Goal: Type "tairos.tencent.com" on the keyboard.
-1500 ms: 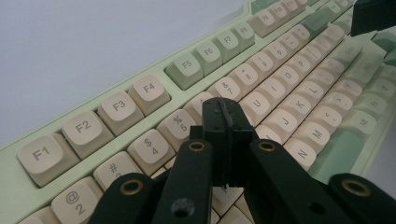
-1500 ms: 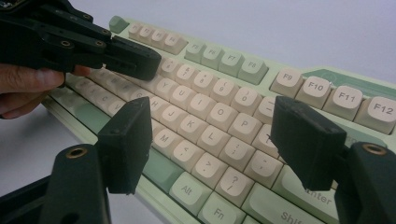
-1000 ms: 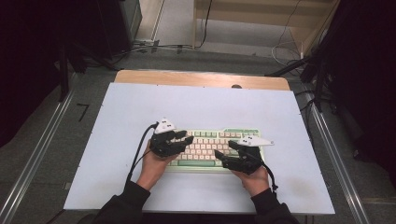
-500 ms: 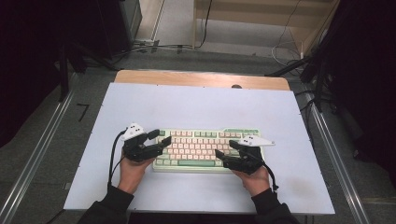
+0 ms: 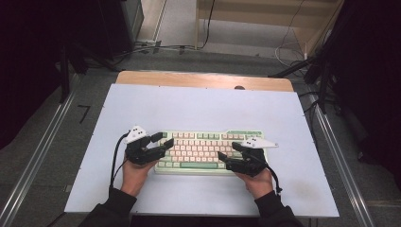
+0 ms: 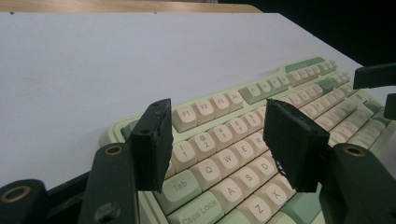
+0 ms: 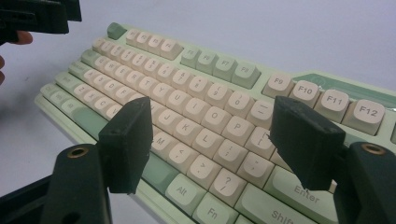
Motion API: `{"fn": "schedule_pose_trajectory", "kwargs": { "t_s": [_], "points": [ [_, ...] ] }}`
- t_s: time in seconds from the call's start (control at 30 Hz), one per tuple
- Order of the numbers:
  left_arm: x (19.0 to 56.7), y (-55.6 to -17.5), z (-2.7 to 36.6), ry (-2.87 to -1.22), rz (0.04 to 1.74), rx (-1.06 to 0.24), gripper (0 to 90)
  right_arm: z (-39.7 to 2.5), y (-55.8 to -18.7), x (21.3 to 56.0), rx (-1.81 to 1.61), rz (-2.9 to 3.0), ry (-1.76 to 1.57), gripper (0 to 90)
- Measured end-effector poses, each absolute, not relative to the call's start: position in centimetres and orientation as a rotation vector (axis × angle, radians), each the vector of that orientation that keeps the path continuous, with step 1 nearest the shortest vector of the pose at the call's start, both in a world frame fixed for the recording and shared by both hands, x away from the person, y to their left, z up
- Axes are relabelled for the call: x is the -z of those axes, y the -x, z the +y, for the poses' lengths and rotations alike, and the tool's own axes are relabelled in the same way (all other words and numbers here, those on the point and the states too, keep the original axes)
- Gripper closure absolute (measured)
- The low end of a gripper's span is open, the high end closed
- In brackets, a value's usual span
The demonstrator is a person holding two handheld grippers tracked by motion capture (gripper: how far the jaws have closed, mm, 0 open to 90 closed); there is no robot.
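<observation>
Left gripper (image 5: 158, 142) moved out to the keyboard's (image 5: 208, 149) left end, right gripper (image 5: 231, 156) at its right, both jaws spread, keyboard near-centre on table (image 5: 198, 106): likely two-ended lift.

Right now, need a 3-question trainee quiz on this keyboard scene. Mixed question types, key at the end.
1. True or false: the left tool is clamped shut on the keyboard.
2. Multiple choice: the keyboard lies on a) bare wood, b) the pale sheet over the table, c) the floor.
3. Fill in: in the right gripper view, the right tool hangs over the side of the keyboard with the ___ key, near Shift.

Key: 1 false, its jaws stand apart over the Tab and number-row end. 2 b. 3 Enter.
</observation>
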State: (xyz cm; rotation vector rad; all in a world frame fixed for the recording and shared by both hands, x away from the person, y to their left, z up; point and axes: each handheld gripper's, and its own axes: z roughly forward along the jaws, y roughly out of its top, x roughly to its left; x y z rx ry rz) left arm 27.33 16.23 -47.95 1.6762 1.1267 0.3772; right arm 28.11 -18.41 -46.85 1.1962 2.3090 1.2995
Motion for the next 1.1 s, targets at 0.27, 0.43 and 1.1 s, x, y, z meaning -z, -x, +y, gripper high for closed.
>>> {"fn": "schedule_pose_trajectory", "kwargs": {
  "t_s": [0.27, 0.43, 1.1],
  "points": [
    [48.1, -27.4, 15.8, -1.695, 1.058, -0.317, 78.2, -18.3, -28.2, 46.9, -1.299, 2.313, -1.189, 28.3],
    [48.1, -27.9, 14.1, -1.783, 1.017, -0.31, 90.0, -18.2, -28.1, 47.0, -1.297, 2.316, -1.191, 28.3],
    [49.0, -29.3, 11.7, -1.948, 1.05, -0.351, 90.0, -18.0, -28.1, 47.2, -1.288, 2.33, -1.186, 28.4]
  ]
}}
